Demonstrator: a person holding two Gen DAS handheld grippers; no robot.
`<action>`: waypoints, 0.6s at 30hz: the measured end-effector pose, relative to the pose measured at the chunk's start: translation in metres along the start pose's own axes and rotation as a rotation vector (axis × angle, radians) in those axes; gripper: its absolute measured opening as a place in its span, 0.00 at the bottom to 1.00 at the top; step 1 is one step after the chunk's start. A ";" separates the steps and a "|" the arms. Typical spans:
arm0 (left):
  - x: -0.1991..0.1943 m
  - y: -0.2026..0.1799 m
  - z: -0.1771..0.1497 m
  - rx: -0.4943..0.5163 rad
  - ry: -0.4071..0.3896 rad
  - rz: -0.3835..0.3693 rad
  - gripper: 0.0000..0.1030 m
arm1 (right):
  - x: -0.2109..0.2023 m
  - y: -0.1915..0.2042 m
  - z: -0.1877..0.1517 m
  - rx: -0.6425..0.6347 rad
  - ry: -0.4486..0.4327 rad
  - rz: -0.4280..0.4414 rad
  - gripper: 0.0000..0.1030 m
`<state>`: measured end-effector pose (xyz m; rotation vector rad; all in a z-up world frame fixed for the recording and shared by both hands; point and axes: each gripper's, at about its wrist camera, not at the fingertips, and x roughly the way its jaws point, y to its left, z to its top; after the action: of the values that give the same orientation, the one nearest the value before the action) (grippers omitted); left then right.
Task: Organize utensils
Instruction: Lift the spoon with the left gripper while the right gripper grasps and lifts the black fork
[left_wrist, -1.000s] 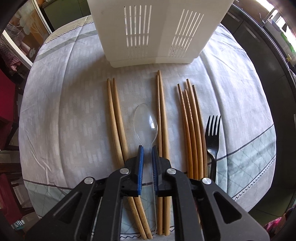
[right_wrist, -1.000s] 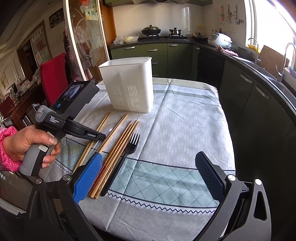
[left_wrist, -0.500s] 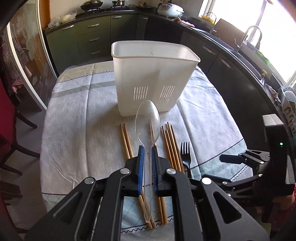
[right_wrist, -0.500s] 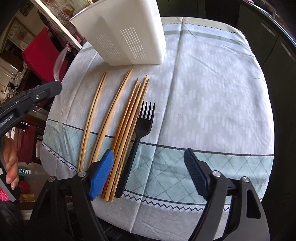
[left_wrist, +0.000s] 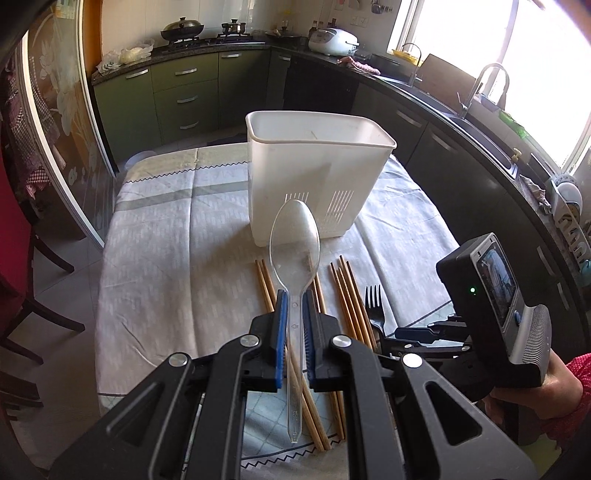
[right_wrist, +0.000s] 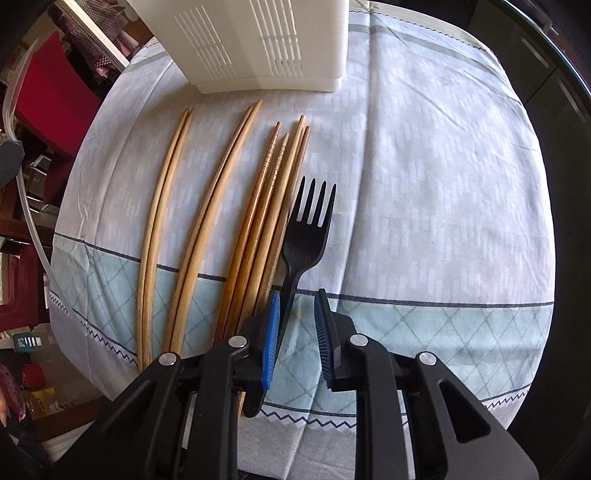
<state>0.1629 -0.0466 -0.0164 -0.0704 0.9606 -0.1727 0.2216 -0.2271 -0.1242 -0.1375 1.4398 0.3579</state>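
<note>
Left gripper (left_wrist: 294, 301): clamped on clear spoon (left_wrist: 294, 243), frame centre.
Right gripper (right_wrist: 297, 308): fingers apart, straddling black fork (right_wrist: 304, 236) handle.
Beside fork: chopsticks (right_wrist: 255, 206) touching leftward.
Top: white caddy (right_wrist: 258, 40).

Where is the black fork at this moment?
In the right wrist view the black fork lies on the tablecloth, just right of the chopsticks, its handle between the open right gripper fingers.

A clear, colourless plastic spoon (left_wrist: 294, 248) shows against a white slotted plastic utensil bin (left_wrist: 314, 173). Tan wooden chopsticks (right_wrist: 207, 218) and a black plastic fork (right_wrist: 304, 236) lie on a pale grey tablecloth (right_wrist: 424, 177) banded light blue with diamond lattice and dark zigzag edging.
</note>
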 end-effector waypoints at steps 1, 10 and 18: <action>0.000 0.001 0.000 -0.002 -0.001 -0.002 0.08 | 0.000 0.003 0.002 0.001 0.003 -0.009 0.18; -0.001 0.004 -0.002 -0.001 -0.002 -0.013 0.08 | 0.009 0.016 0.015 0.015 0.038 -0.036 0.18; -0.003 0.000 0.007 -0.009 -0.021 -0.019 0.08 | 0.013 0.019 0.020 -0.023 -0.008 -0.072 0.10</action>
<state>0.1668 -0.0458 -0.0099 -0.0900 0.9398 -0.1849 0.2357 -0.2009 -0.1320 -0.2061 1.4196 0.3153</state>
